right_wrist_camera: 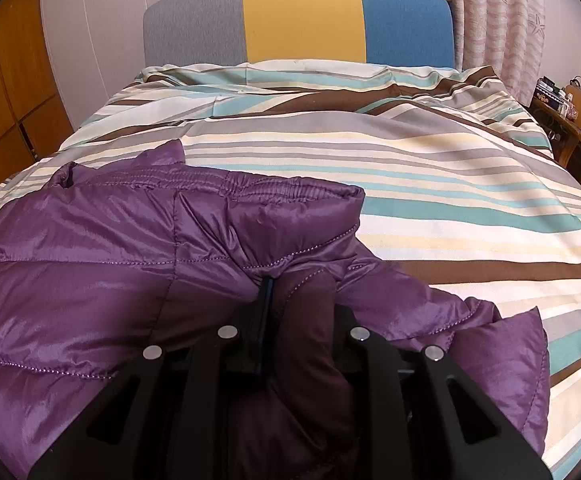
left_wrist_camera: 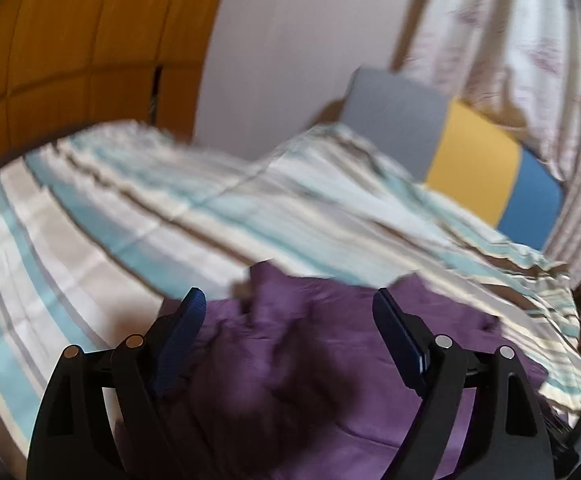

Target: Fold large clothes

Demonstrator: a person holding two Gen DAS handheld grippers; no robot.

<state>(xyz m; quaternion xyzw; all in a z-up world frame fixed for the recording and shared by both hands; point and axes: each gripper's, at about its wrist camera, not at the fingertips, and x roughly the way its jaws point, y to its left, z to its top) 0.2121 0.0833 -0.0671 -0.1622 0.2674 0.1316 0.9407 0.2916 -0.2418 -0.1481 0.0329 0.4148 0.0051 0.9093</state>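
Note:
A purple quilted puffer jacket [right_wrist_camera: 90,272] lies on the striped bed cover, filling the near left of the right wrist view. My right gripper [right_wrist_camera: 298,280] is shut on a bunched fold of the jacket near its right edge; the fabric covers the fingertips. In the blurred left wrist view the jacket [left_wrist_camera: 298,360] lies under and ahead of my left gripper [left_wrist_camera: 290,308], which is open with its dark blue pads wide apart above the fabric, holding nothing.
The striped bed cover [right_wrist_camera: 430,184] spreads ahead and right. A grey, yellow and blue headboard [right_wrist_camera: 302,16] stands at the far end. An orange wardrobe [left_wrist_camera: 70,40] is left, curtains [right_wrist_camera: 502,12] and a cluttered wooden shelf [right_wrist_camera: 570,120] right.

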